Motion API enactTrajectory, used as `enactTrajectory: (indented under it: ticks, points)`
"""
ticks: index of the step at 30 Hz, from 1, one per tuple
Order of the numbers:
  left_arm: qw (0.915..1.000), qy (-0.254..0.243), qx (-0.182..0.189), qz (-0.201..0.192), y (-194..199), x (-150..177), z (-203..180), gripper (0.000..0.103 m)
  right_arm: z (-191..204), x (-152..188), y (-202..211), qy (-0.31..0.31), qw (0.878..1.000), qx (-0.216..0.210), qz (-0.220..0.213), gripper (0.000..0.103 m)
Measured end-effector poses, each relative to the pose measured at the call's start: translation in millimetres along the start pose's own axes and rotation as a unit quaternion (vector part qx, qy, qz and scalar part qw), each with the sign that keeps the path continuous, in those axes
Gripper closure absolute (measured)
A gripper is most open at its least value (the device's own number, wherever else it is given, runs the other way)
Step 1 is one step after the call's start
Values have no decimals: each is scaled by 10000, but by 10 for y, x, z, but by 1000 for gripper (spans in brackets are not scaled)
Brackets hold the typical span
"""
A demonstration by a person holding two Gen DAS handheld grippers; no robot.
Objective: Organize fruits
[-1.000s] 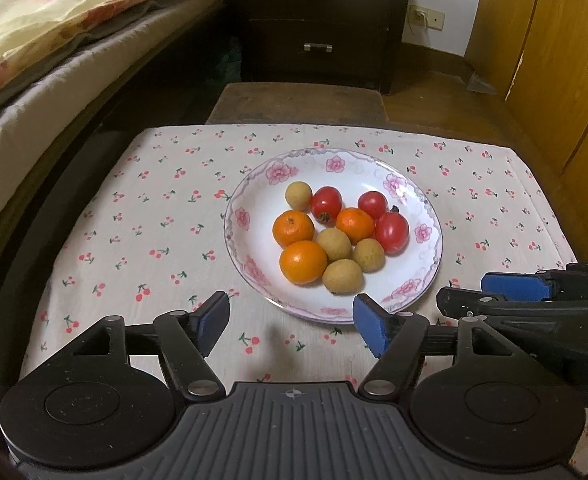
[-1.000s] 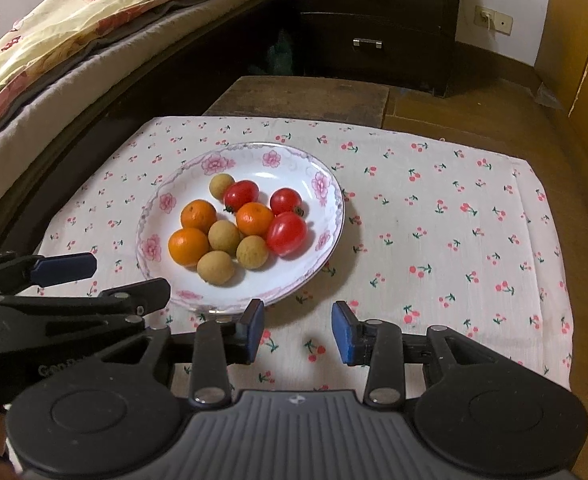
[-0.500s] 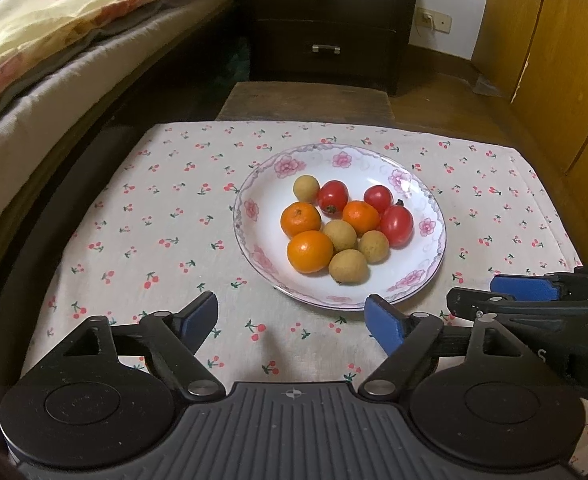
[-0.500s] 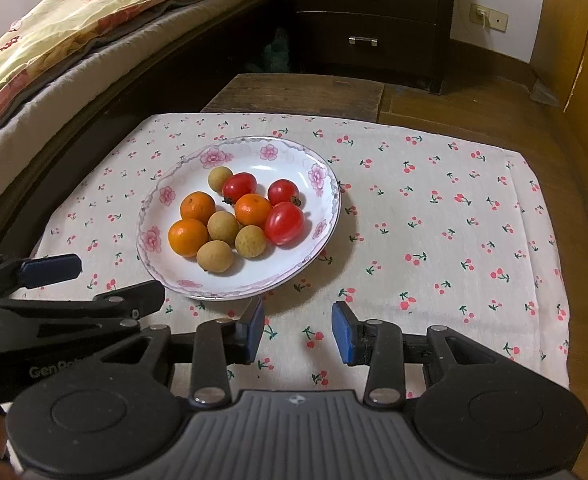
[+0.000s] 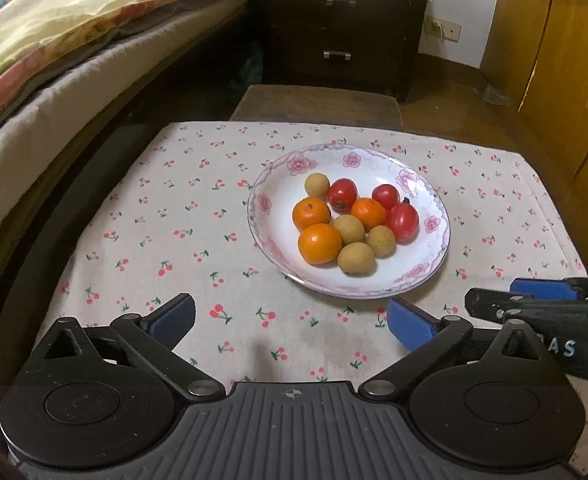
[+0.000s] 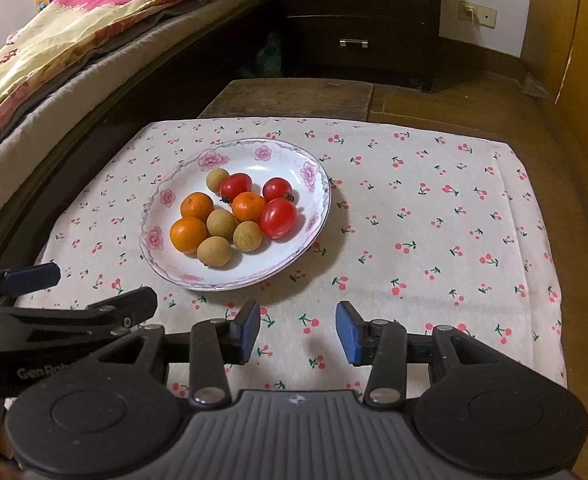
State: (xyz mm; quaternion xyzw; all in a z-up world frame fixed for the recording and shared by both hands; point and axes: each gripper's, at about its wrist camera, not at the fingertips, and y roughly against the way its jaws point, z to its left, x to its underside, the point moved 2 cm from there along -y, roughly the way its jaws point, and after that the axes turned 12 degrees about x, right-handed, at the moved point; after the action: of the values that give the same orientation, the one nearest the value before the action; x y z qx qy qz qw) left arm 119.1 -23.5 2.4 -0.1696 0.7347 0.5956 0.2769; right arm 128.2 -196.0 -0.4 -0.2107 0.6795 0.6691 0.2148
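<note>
A white floral plate [image 5: 434, 216] [image 6: 314, 184] sits on a cherry-print cloth [image 5: 182, 224] [image 6: 434, 216]. It holds three oranges [image 5: 319, 243] [image 6: 188, 234], three red tomatoes [image 5: 403, 222] [image 6: 278, 218] and several tan longans [image 5: 356, 258] [image 6: 214, 251], all mixed together. My left gripper [image 5: 290, 320] is open and empty, near of the plate. My right gripper [image 6: 298, 330] is open and empty, near of the plate's right side. Each gripper shows in the other's view, the right one [image 5: 534, 300] at the right and the left one [image 6: 74, 292] at the left.
A bed with a patterned quilt [image 5: 74, 20] [image 6: 94, 20] runs along the left. A dark drawer chest [image 5: 338, 28] [image 6: 358, 20] stands behind, wooden cabinets [image 5: 554, 60] to the right. A dark wooden board [image 5: 318, 104] [image 6: 294, 98] lies beyond the cloth.
Both grippers have drawn back from the plate and risen a little; the plate looks smaller and farther. The left gripper's jaws have opened wider. The fruits have not moved.
</note>
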Motion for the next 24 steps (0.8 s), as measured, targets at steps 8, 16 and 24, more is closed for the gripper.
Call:
enactTrajectory:
  ticks: [8,16,24]
  points:
    - [9992,-252,-299,87,20,105,-60,0,-37,77,79,-55,10000,7,-12,58]
    - [9999,-81,-136,37,104,148,-33,0,-40,210,171,-77,10000,-7,15,58]
    - [9998,-113,-135,70,173,258,-47,0,1,325,238,-64,10000,-18,67,57]
